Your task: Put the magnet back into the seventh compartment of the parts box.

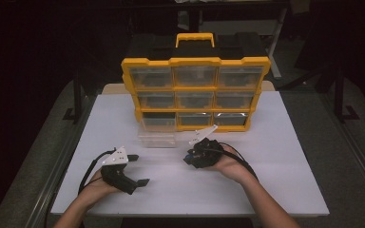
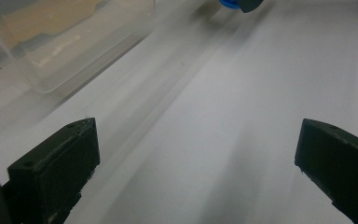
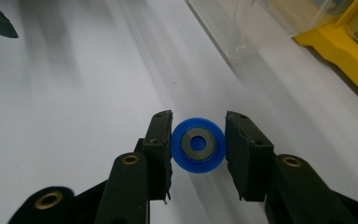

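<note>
A small blue wheel [image 3: 214, 157] with a dark ring at its centre sits between the pads of my right gripper [image 3: 198, 144], which is shut on it just above the white table [image 1: 275, 156]. In the high view the right gripper [image 1: 189, 157] is at the table's middle, pointing left. My left gripper [image 1: 140, 169] rests at the front left, open with nothing between its jaws [image 2: 198, 140]. A clear plastic drawer [image 1: 157, 137] stands on the table in front of the yellow organizer [image 1: 195, 61]. The blue wheel [image 2: 228, 3] shows at the top edge of the left gripper view.
The organizer stands upright at the back of the table with several clear drawers and a yellow handle [image 1: 195, 38]. Its bottom-left slot [image 1: 158, 121] is where the pulled-out drawer stood. Cables trail from both grippers toward the front edge.
</note>
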`<state>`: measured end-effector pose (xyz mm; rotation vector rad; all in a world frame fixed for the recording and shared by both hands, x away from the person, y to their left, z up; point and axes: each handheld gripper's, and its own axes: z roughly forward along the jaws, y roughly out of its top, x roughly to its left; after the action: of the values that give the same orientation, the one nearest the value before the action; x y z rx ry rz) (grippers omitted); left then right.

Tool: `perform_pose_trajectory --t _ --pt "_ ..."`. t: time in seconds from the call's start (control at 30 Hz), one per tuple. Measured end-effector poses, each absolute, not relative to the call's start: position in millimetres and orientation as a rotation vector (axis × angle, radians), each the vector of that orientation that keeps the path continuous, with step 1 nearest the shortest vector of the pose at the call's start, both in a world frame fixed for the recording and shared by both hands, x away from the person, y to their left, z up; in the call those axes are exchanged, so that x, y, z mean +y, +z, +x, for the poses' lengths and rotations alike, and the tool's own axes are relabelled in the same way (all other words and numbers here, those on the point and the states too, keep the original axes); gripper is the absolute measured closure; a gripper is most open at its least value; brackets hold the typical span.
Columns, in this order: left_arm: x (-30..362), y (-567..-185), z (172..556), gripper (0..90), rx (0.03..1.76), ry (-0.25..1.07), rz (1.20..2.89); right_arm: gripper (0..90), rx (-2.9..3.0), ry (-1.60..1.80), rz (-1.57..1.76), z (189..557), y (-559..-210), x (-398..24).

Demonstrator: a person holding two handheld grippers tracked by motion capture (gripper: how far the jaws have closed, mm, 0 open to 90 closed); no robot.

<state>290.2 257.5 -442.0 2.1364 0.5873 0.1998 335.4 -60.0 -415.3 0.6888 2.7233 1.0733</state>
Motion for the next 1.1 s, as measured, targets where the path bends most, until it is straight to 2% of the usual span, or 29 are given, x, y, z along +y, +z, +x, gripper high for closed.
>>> perform_pose_trajectory --t 1.1 --pt "257 -441 290 0.0 0.589 0.192 2.127 61.2 2.717 1.072 0.722 348 -384 -56"
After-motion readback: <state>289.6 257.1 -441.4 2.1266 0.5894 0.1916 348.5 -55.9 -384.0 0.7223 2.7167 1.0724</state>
